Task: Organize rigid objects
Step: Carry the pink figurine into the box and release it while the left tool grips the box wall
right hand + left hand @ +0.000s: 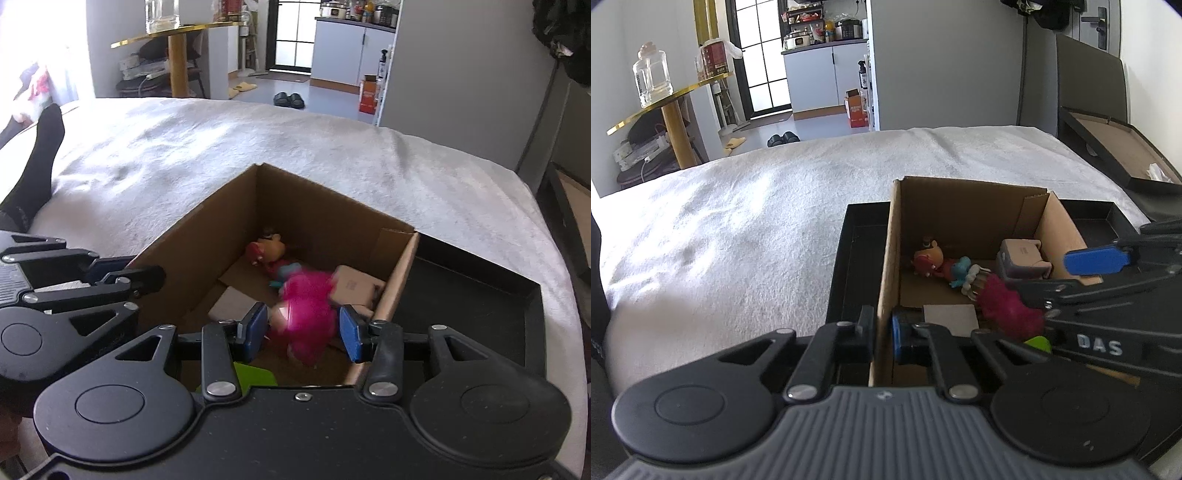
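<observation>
Right wrist view, right tool [303, 332] pinching fuzzy magenta toy [308, 314] inside corrugated cardboard box [207, 236], left tool [881, 334] clamped on box wall.

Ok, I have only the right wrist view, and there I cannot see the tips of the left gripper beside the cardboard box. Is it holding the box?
Observer: Yes. The left gripper is shut on the left wall of the cardboard box, with one finger outside and the blue pad inside.
Operator: And does the black tray lie only on the right of the box?
Observer: No. In the left wrist view the black tray also shows beyond the box's left wall, so the box stands inside it.
</observation>
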`<state>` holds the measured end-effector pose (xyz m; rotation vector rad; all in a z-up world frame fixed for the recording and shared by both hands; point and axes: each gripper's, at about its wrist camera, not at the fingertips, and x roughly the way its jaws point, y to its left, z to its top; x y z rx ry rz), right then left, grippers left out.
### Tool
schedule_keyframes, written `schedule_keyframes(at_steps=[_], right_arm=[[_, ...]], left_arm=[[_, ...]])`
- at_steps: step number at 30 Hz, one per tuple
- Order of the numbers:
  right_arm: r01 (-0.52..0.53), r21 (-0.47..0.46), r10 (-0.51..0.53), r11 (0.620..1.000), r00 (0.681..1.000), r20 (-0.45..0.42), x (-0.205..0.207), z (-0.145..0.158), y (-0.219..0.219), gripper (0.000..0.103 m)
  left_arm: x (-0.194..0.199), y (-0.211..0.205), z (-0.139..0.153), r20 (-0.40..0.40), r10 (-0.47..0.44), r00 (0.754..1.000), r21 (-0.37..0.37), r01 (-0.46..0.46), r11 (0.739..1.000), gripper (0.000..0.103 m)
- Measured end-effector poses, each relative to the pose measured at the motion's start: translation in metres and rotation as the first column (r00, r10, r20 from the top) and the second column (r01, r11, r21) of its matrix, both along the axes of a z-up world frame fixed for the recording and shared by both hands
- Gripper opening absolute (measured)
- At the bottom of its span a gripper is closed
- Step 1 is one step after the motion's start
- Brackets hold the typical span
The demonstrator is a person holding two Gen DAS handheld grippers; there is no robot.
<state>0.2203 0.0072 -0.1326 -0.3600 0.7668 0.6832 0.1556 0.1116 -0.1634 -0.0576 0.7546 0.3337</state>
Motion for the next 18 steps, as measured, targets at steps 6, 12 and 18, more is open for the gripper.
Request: schedule_keyframes(at_steps=[6,12,18], right_arm=[[0.001,0.021,-0.001,1.0,1.0,0.01,-0.009,0.013,-0.017,0.046],[0.039,0.068,-0.039,0.997,0.999,0.002,-0.014,0.031,-0.04,0.056],[0.118,0.103,-0.117,0.988,0.993,-0.016,-0.014,0.041,-0.064,0.074]], left_arm=[[0.0,-0.002,-0.001,-0.006,-0.005,1.0,0.011,0.005,1.0,0.008],[0.001,0.0,0.001,-0.027,0.001,1.0,-0.021,-0.002,1.0,0.008],[0.007,0.003,0.006,-0.083,0.002,0.997,-0.054,-0.006,0.998,0.009]])
